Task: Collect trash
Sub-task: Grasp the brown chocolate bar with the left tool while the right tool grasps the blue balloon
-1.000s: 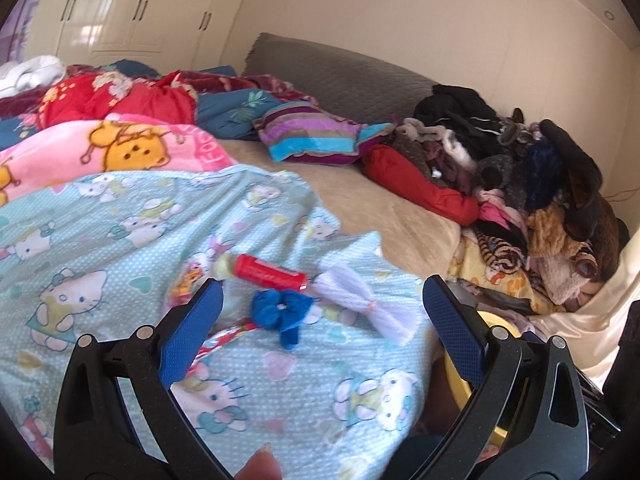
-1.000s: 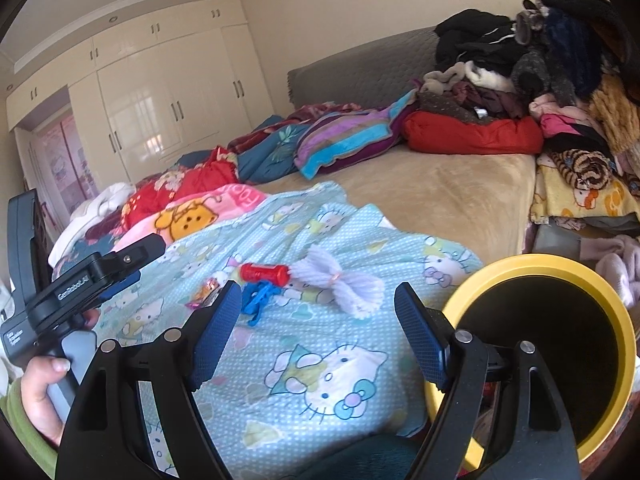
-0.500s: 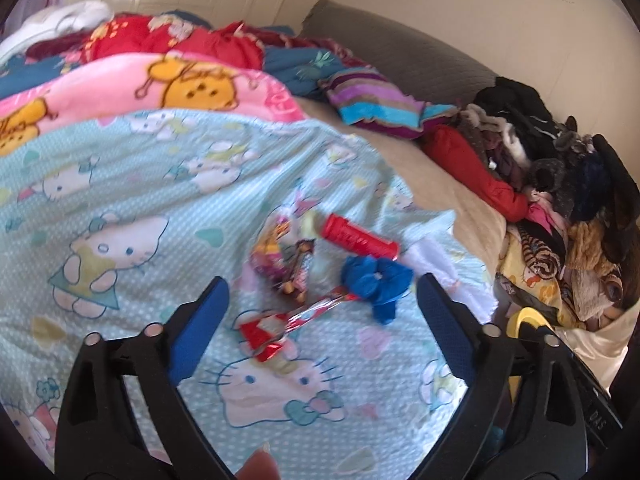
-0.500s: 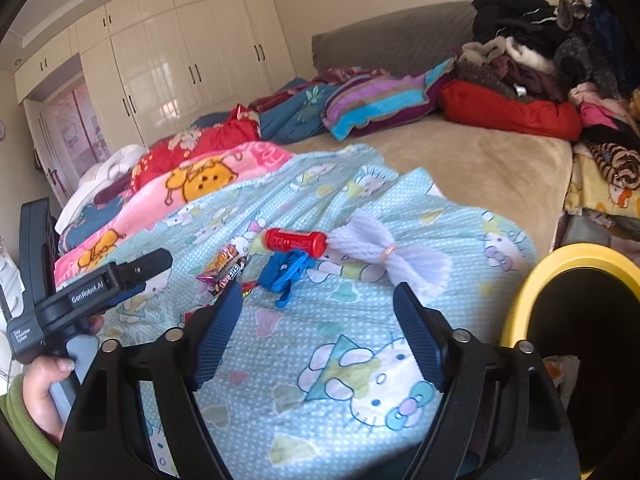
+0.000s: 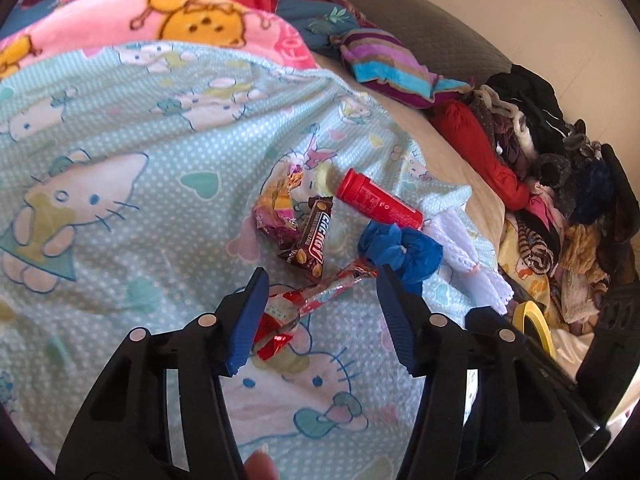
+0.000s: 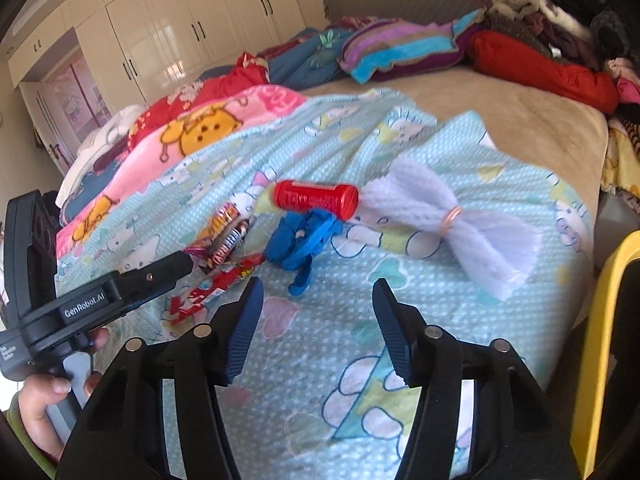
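Trash lies on a light blue Hello Kitty blanket [image 5: 120, 128]. A red and white candy wrapper [image 5: 316, 294] lies between the fingers of my open left gripper [image 5: 320, 300]. Beyond it lie a brown Energy bar wrapper [image 5: 314, 240], a pink snack wrapper [image 5: 276, 208], a red tube [image 5: 378, 200], a crumpled blue glove [image 5: 396, 250] and a white cloth bow [image 5: 468, 252]. My right gripper [image 6: 318, 316] is open and empty, just short of the blue glove [image 6: 302, 238] and red tube [image 6: 316, 198]. The left gripper's body [image 6: 80, 304] shows at the left of the right wrist view.
A yellow-rimmed black bin [image 6: 600, 328] stands at the bed's right edge; its rim also shows in the left wrist view [image 5: 534, 320]. Piled clothes [image 5: 560, 168] fill the right side. Pillows and blankets [image 6: 224, 120] lie at the back; white wardrobes [image 6: 172, 36] stand behind.
Both grippers have moved closer to the trash. The left gripper has come down so that the red and white wrapper lies between its fingers. Both stay open.
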The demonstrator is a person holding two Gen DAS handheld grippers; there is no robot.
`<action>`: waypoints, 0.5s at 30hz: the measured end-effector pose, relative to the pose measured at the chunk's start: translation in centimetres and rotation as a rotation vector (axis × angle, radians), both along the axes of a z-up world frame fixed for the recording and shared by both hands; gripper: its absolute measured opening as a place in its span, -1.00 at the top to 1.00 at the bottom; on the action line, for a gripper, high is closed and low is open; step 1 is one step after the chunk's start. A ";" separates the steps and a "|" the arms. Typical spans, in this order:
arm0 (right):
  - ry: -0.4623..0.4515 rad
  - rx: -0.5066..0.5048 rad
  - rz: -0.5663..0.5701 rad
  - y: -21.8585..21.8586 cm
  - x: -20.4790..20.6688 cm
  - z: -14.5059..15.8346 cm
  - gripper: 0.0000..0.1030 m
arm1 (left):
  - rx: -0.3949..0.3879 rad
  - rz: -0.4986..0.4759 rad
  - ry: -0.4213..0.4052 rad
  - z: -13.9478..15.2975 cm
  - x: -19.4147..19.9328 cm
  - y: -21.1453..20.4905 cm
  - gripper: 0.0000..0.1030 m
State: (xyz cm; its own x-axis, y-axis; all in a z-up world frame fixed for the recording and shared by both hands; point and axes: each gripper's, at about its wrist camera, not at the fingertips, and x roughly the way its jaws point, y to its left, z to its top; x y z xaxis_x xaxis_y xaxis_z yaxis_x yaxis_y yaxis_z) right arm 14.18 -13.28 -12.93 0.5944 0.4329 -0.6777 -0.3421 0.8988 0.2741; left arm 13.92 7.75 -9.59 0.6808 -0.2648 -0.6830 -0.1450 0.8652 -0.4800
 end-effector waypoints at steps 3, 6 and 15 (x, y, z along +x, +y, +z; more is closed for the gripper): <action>0.026 -0.001 0.001 0.3 0.9 -0.8 0.01 | -0.039 0.008 0.023 -0.7 0.9 0.3 0.07; 0.049 0.009 0.005 0.7 1.7 -1.5 0.06 | -0.055 0.027 0.038 -1.3 1.8 0.5 0.07; 0.097 -0.007 0.012 2.1 3.8 -3.3 0.18 | -0.071 0.036 0.074 -2.4 4.0 0.7 0.08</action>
State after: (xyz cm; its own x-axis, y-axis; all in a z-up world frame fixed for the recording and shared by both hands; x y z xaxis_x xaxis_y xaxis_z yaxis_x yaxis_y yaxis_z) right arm 17.96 -11.20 -16.25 0.5206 0.4345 -0.7350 -0.3248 0.8969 0.3001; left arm 17.96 8.49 -12.03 0.6387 -0.2905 -0.7125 -0.2126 0.8233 -0.5262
